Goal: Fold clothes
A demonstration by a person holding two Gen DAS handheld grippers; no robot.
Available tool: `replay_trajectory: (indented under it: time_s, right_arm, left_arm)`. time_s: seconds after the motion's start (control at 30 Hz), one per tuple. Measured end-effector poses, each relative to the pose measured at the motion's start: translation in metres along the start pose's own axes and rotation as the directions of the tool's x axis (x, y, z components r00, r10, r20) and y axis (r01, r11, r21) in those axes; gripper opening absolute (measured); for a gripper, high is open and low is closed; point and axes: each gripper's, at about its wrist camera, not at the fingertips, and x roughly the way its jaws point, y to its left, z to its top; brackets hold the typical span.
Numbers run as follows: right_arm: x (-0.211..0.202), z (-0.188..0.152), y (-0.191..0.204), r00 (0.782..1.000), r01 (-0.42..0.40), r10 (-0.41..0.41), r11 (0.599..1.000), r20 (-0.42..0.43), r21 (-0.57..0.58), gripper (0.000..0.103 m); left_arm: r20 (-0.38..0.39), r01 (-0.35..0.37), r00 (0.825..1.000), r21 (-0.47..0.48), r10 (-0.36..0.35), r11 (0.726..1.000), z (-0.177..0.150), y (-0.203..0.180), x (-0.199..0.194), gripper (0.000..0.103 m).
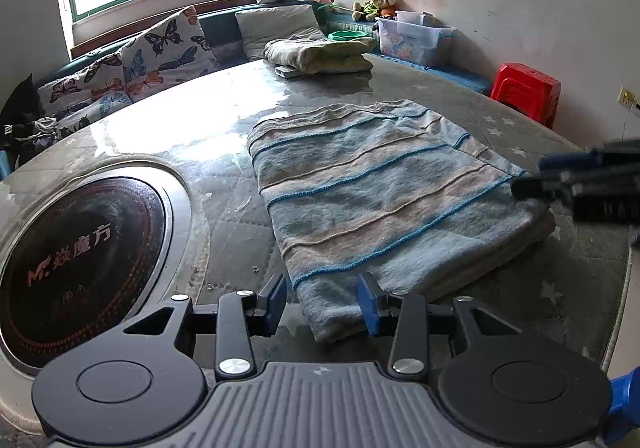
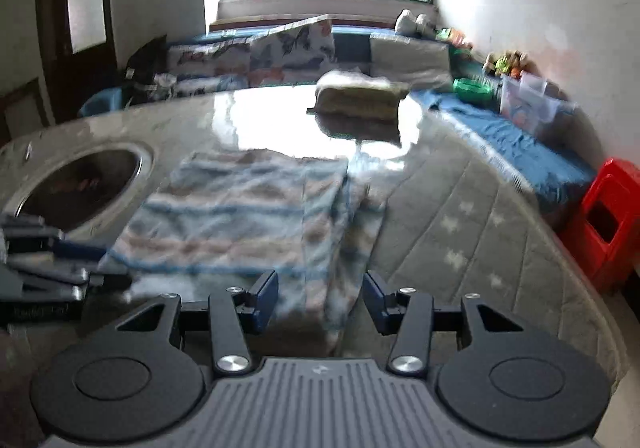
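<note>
A blue and beige striped garment lies folded flat on the round quilted table. My left gripper is open at the garment's near corner, which lies between its blue fingertips without being pinched. The right gripper shows blurred at the garment's right edge. In the blurred right wrist view, the right gripper stands open over the near edge of the garment, with a narrow folded strip running between its fingers. The left gripper shows at the garment's left side.
A round black induction hob is set into the table left of the garment. A folded green and beige blanket lies at the far edge. Butterfly cushions, a clear plastic box and a red stool ring the table.
</note>
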Motion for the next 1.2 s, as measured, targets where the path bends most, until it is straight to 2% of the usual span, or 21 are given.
replay_trajectory:
  time_s: [0.1, 0.2, 0.37, 0.47, 0.53, 0.67, 0.73, 0.87, 0.97, 1.2]
  right_arm:
    - [0.008, 0.006, -0.001, 1.000, -0.014, 0.014, 1.000, 0.016, 0.001, 0.048]
    - [0.023, 0.001, -0.004, 1.000, 0.002, -0.002, 1.000, -0.029, 0.020, 0.048]
    - [0.010, -0.004, -0.007, 1.000, 0.015, -0.015, 0.999, -0.002, 0.047, 0.054]
    - [-0.002, -0.003, -0.004, 1.000, -0.009, 0.008, 0.999, 0.019, 0.051, 0.065]
    - [-0.008, -0.002, 0.000, 0.999, -0.030, 0.029, 0.998, 0.029, 0.047, 0.077]
    - [-0.016, -0.004, 0.013, 0.998, -0.064, 0.063, 0.998, 0.029, 0.017, 0.085]
    - [-0.019, -0.004, 0.020, 0.996, -0.081, 0.080, 0.997, 0.029, 0.002, 0.094]
    - [-0.024, -0.007, 0.026, 0.996, -0.089, 0.089, 0.996, 0.021, -0.012, 0.096]
    - [-0.024, -0.010, 0.027, 0.997, -0.076, 0.076, 0.997, 0.012, -0.001, 0.102]
    - [-0.024, -0.017, 0.027, 0.997, -0.074, 0.074, 0.997, -0.002, 0.029, 0.103]
  left_arm:
    - [-0.003, 0.003, 1.000, -0.005, -0.003, 1.000, 0.000, 0.001, 0.000, 0.043]
    - [-0.008, 0.004, 1.000, -0.011, -0.004, 1.000, 0.000, 0.003, -0.001, 0.045]
    - [-0.014, -0.008, 1.000, -0.014, 0.007, 1.000, 0.003, 0.003, -0.001, 0.050]
    - [-0.020, -0.014, 1.000, -0.026, 0.013, 1.000, 0.003, 0.003, -0.003, 0.058]
    - [-0.022, -0.015, 1.000, -0.029, 0.014, 0.999, 0.004, 0.002, -0.005, 0.065]
    - [-0.018, -0.012, 1.000, -0.025, 0.011, 1.000, 0.003, -0.001, -0.011, 0.075]
    - [-0.016, -0.010, 1.000, -0.021, 0.009, 1.000, 0.002, -0.002, -0.014, 0.079]
    - [-0.010, -0.014, 1.000, -0.024, 0.014, 1.000, 0.001, -0.004, -0.018, 0.086]
    - [-0.008, -0.017, 1.000, -0.030, 0.017, 0.999, 0.000, -0.004, -0.021, 0.090]
    - [-0.001, -0.022, 1.000, -0.030, 0.022, 0.999, -0.004, -0.005, -0.027, 0.099]
